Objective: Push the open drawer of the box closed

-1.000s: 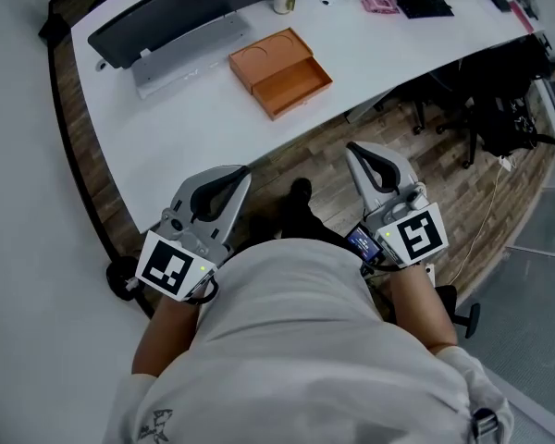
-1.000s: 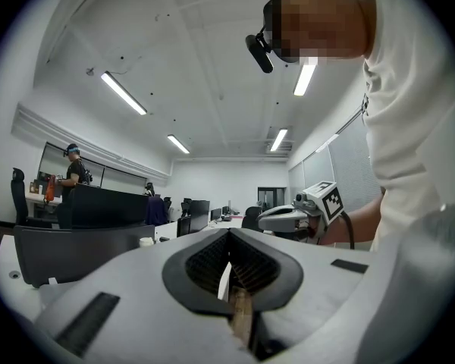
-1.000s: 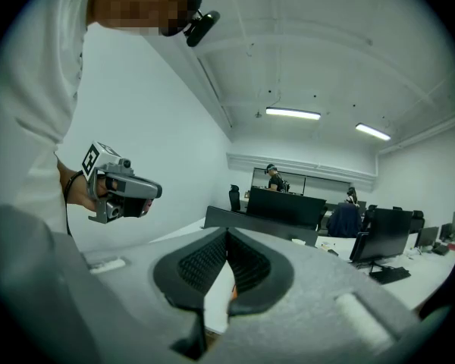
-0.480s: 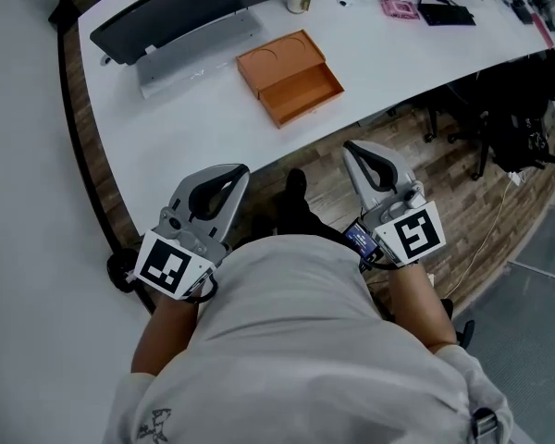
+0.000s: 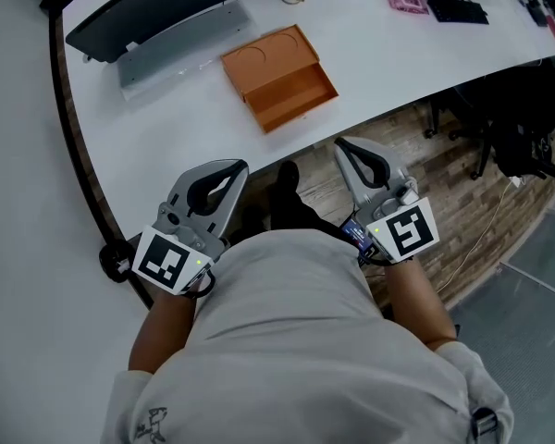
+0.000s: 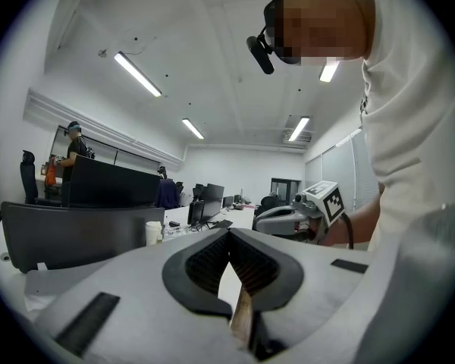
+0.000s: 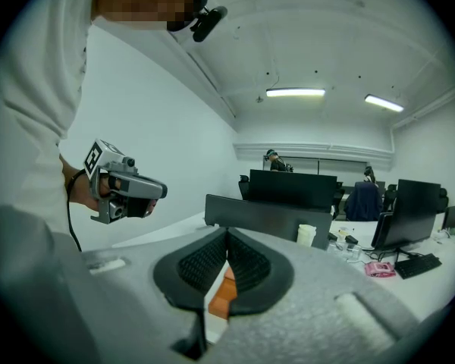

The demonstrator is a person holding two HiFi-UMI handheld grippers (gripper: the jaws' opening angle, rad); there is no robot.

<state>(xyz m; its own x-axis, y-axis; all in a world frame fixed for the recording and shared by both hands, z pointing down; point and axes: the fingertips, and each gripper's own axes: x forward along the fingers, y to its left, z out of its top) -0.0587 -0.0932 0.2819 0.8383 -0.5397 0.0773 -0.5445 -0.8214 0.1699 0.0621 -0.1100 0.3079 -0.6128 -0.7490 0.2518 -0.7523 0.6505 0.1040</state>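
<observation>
While orange box drawer sits open, nothing done; left hand-held gripper, right hand-held gripper pressed together, empty.

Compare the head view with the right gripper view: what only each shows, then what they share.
Head view only: the open drawer of the flat orange box, the wood-plank floor. Right gripper view only: ceiling strip lights, a person standing behind dark screens. Both: the box, a white paper cup, the left gripper, the white desk.
</observation>
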